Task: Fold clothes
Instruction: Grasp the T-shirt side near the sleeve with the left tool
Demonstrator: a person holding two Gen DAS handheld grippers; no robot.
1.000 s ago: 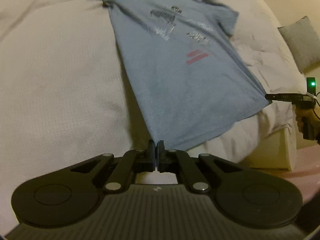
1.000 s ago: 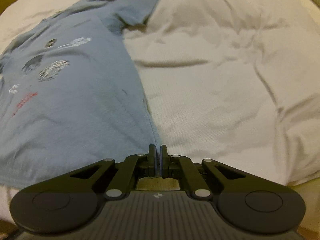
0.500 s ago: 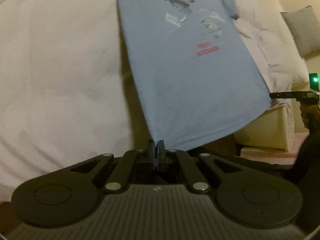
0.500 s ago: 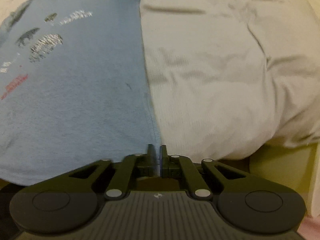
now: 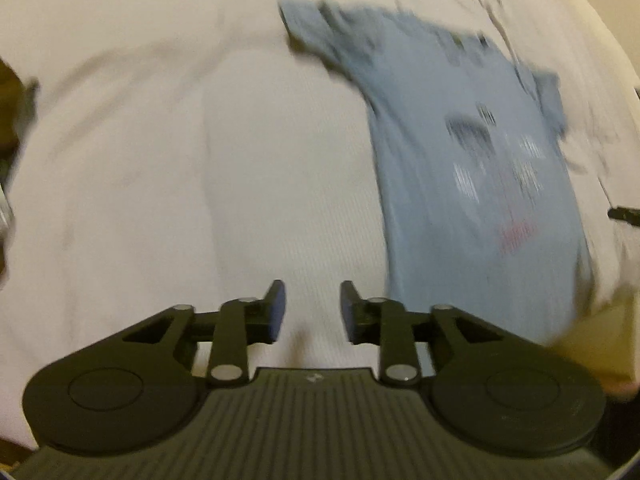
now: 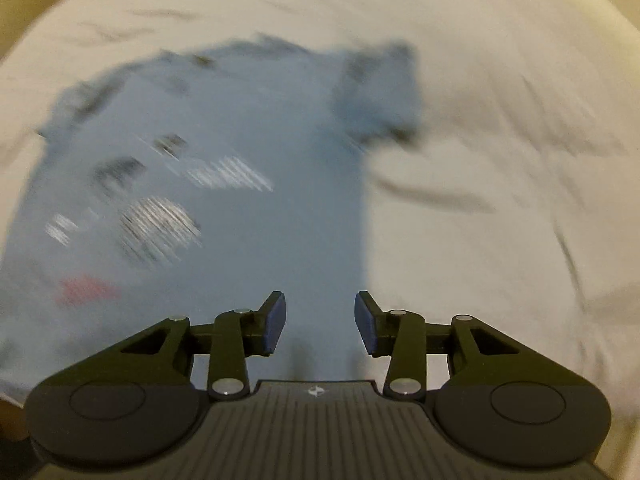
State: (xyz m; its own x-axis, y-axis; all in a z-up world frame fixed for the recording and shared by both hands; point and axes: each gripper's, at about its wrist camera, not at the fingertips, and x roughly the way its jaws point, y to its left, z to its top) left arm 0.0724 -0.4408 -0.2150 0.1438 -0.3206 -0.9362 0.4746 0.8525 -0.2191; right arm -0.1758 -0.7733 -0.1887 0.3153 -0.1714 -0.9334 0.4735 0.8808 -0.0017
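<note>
Your blue T-shirt (image 6: 248, 216) lies spread flat on the bed (image 5: 160, 160), print side up, its collar at the far end and its hem toward you. The white bedding (image 6: 500, 160) is rumpled with creases to the right of the shirt. Your left gripper (image 5: 311, 312) hangs over bare bedding just left of the hem, fingers spread and empty. Your right gripper (image 6: 320, 322) sits over the shirt's right edge, fingers likewise apart, holding nothing. Both views are blurred.

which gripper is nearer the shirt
Right. The right gripper hovers open over the shirt near its edge; the left gripper is open over bare bedding beside it.
</note>
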